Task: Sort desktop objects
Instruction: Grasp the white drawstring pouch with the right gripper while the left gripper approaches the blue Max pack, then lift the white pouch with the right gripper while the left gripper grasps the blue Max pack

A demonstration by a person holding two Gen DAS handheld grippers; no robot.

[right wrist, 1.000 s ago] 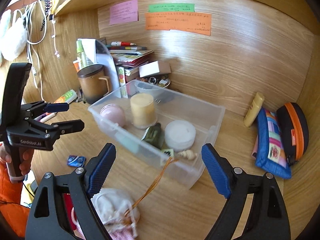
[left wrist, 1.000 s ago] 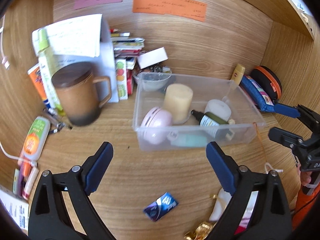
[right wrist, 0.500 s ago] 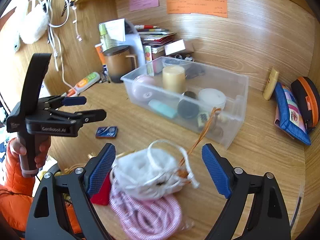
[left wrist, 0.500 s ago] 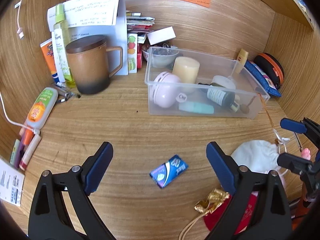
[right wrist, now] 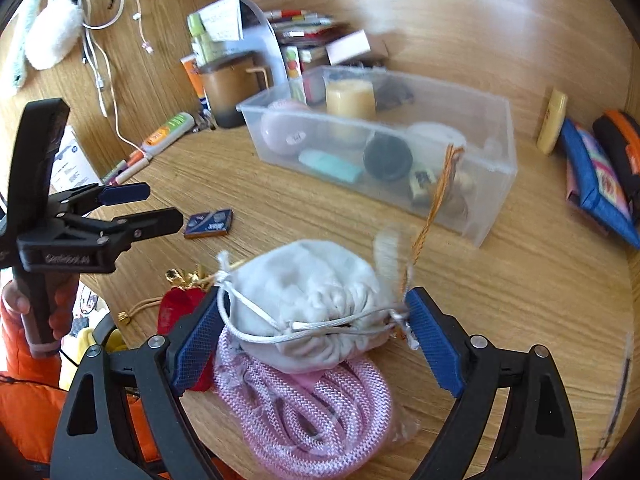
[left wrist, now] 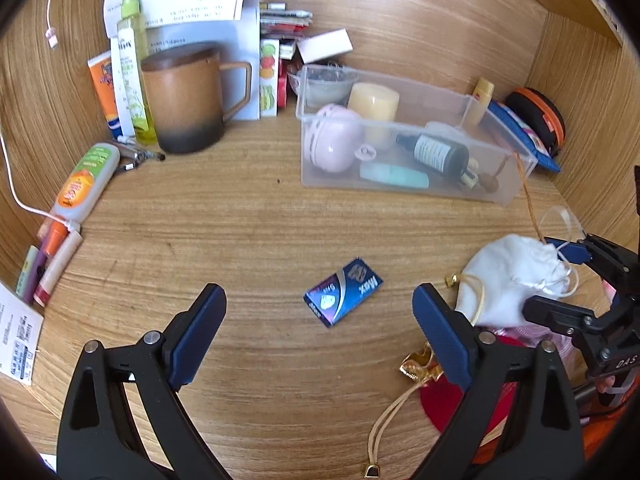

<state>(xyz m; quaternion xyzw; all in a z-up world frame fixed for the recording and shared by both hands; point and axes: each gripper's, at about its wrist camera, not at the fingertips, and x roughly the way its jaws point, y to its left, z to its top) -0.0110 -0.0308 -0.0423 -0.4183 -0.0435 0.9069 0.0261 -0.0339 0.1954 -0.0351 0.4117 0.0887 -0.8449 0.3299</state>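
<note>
Between the spread fingers of the right gripper (right wrist: 316,336) lies the white drawstring pouch (right wrist: 308,300), resting on a coil of pink rope (right wrist: 308,404) near the front edge of the desk (right wrist: 520,288). It looks soft and light, so it should squash easily; the gathered neck with the cord seems the best place to pinch. Whether the pads already touch the cloth I cannot tell, the view is blurred. The left gripper (left wrist: 318,336) is also wide apart, hovering before a small blue packet (left wrist: 343,297).
</note>
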